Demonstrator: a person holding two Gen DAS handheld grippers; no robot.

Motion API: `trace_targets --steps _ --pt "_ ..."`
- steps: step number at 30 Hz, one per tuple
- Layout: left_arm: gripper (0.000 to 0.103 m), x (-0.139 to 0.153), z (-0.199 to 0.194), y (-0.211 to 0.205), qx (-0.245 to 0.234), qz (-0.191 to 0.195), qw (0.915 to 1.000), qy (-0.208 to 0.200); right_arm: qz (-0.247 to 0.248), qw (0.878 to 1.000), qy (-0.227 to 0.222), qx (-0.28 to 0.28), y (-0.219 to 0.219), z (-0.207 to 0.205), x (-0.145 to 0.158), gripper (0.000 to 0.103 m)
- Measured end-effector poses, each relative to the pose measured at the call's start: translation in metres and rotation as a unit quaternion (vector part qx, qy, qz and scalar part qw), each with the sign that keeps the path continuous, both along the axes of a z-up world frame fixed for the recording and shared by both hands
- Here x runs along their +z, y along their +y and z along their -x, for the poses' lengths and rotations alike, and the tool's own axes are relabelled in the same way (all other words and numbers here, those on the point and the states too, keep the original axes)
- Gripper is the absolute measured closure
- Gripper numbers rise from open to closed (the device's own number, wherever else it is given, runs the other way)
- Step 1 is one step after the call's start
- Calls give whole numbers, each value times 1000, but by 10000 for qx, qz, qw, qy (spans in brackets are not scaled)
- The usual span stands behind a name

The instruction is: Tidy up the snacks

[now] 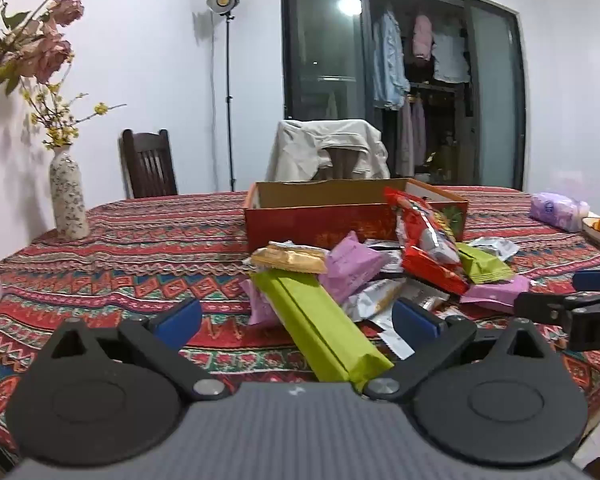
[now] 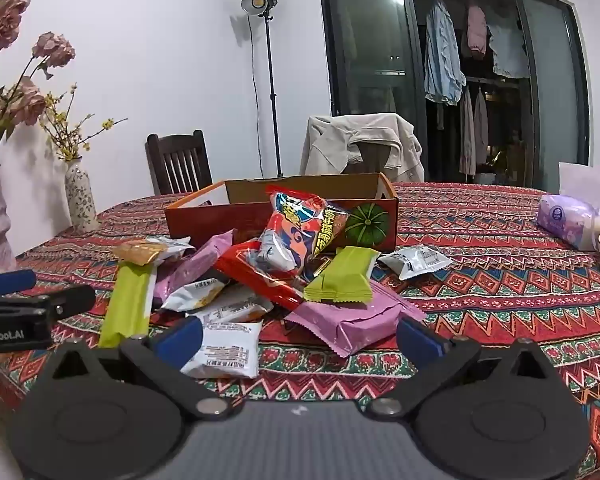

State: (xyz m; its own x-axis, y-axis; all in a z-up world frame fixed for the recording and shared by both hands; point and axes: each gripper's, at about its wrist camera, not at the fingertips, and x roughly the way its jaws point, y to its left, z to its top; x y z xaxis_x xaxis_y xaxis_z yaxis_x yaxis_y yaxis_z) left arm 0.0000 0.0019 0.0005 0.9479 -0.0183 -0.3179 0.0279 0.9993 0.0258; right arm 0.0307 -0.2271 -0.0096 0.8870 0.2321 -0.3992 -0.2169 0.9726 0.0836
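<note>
Both grippers, left gripper and right gripper, hover jaws spread over snacks on the patterned tablecloth.

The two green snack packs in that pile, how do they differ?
The long green pack is a narrow bar, while the short green pack is squat and wider. The long one lies at the pile's left edge, partly under a gold packet; the short one sits to the right, resting on a pink packet. Both share the same lime colour and lie outside the box.
</note>
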Motion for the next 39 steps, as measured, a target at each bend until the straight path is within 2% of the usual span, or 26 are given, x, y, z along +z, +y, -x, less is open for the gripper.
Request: trace_targets --steps 5,11,14,39 --pt "0 -2 1 -1 -42 -30 10000 -18 12 10000 18 78 5 -1 -1 0" --pt "0 -7 0 -6 -47 -21 10000 60 -55 9999 18 84 -13 4 1 0" --pt "0 -9 -5 -1 -88 42 9999 142 79 10000 57 -15 1 -1 -4 0" --pt "0 -13 -9 -1 -124 84 9997 203 55 9999 100 8 1 -3 -9 0"
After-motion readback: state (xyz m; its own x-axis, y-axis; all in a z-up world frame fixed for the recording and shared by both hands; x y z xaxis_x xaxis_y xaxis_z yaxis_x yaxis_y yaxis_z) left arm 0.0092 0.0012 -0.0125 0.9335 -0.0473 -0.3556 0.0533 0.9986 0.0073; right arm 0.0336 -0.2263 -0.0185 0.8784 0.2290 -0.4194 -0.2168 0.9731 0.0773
